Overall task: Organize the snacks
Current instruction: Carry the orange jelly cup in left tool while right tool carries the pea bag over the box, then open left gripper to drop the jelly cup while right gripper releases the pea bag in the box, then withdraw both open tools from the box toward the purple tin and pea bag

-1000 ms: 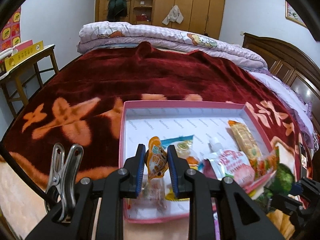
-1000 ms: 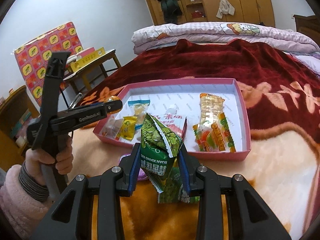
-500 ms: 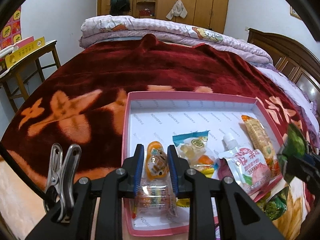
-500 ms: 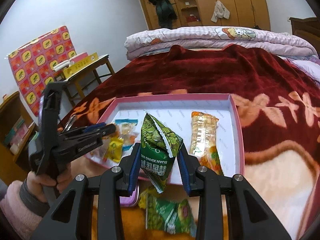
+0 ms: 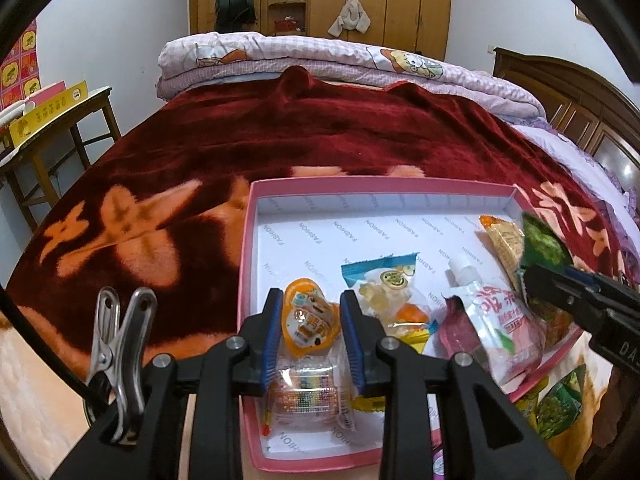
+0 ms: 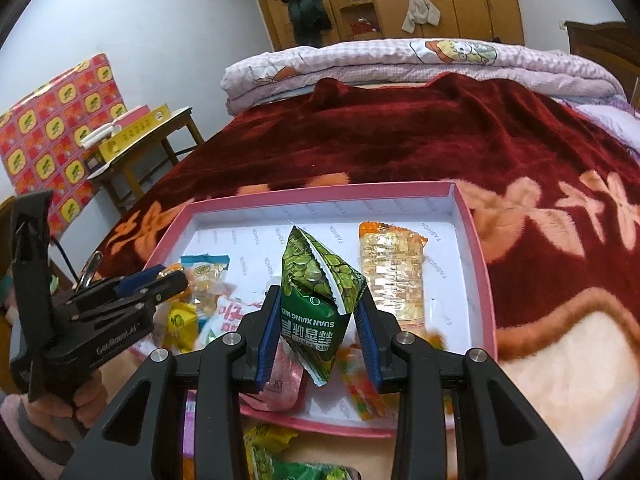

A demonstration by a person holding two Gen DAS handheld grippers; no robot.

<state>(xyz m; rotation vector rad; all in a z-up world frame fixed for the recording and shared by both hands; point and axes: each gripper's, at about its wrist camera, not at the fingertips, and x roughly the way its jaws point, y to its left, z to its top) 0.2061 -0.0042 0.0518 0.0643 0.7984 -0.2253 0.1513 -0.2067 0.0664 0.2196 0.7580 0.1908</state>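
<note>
A pink box (image 5: 245, 248) with a white printed floor lies on the red blanket; it also shows in the right wrist view (image 6: 476, 240). My left gripper (image 5: 308, 322) is shut on an orange jelly cup (image 5: 307, 322), held low over the box's near left corner above a clear candy pack (image 5: 304, 398). My right gripper (image 6: 318, 316) is shut on a green seed packet (image 6: 316, 296), held over the box's near middle. In the box lie a blue-topped gummy bag (image 5: 384, 280), a pink drink pouch (image 5: 496, 320) and a long orange cracker pack (image 6: 392, 276).
More green packets (image 5: 560, 404) lie on the blanket in front of the box (image 6: 288, 468). A wooden side table (image 6: 136, 148) with yellow boxes stands at the left. Folded quilts (image 5: 320, 60) and a wardrobe are at the far end of the bed.
The left gripper has lowered the jelly cup toward the box's near left corner. The right gripper has carried the green packet forward from the blanket to over the box.
</note>
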